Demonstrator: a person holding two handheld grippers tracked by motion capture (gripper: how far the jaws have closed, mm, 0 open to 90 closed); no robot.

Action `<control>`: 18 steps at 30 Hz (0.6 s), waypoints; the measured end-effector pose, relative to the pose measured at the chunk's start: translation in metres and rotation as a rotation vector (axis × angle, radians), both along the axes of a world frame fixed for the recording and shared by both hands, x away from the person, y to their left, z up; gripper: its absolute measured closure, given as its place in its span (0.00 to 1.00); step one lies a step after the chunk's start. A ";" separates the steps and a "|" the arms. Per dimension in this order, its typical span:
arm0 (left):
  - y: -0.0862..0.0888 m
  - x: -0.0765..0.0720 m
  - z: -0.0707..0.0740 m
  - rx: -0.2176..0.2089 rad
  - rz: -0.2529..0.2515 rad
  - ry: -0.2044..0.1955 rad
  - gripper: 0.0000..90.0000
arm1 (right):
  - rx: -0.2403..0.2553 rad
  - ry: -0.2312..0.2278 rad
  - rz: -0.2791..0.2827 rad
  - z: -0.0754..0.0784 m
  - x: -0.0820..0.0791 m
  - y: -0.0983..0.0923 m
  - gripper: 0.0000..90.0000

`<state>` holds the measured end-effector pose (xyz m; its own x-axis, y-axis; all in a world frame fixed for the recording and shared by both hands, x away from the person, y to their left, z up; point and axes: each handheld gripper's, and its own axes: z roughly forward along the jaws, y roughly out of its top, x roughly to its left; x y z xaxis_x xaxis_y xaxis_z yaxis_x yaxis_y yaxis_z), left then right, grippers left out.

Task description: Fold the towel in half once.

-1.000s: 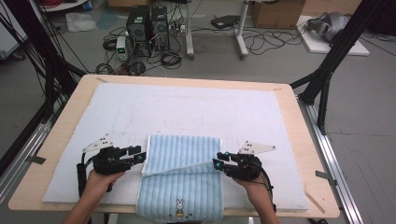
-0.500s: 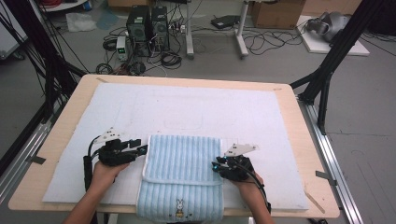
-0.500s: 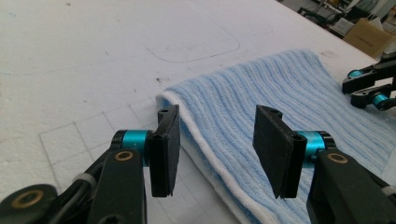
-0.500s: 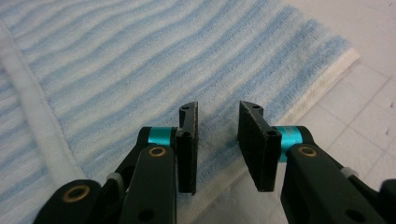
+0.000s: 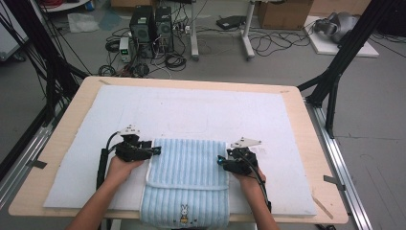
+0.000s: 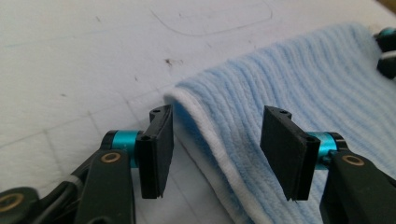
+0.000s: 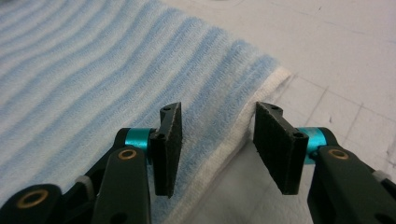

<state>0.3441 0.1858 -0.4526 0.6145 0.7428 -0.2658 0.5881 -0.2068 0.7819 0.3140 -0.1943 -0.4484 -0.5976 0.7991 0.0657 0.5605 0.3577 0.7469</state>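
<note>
Between each gripper's spread jaws runs a white-hemmed side edge of the folded blue striped towel point(image 5: 186, 184), unpinched; the right gripper point(image 7: 217, 140) has just opened. Left gripper point(image 6: 215, 149) should likewise close squarely on the hem at the bench's point(image 5: 72, 120) near edge.

One camera sits high above the person's side of the table point(image 5: 67, 110) and looks forward and down, far enough to take in the whole table and the floor behind it. Two more cameras ride on the tools. One sits on the left gripper point(image 6: 215, 151) and looks along its jaws from very close. The other sits on the right gripper point(image 7: 217, 149) and does the same. All three see the blue towel point(image 5: 186, 184): the left one sees its edge between the jaws, the right one sees its other edge.
</note>
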 end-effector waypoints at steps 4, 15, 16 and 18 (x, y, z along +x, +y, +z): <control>-0.011 -0.006 0.001 0.072 -0.083 -0.039 0.94 | 0.048 0.042 0.026 0.000 0.000 0.000 0.88; -0.007 0.018 0.003 0.016 -0.013 0.011 0.95 | 0.022 0.022 0.000 0.004 0.017 0.005 0.94; -0.008 0.021 0.004 0.007 0.000 -0.009 0.95 | 0.022 0.022 0.000 0.004 0.017 0.005 0.94; -0.009 0.031 0.006 0.023 -0.009 -0.005 0.95 | 0.024 0.015 -0.018 0.004 0.025 0.005 0.94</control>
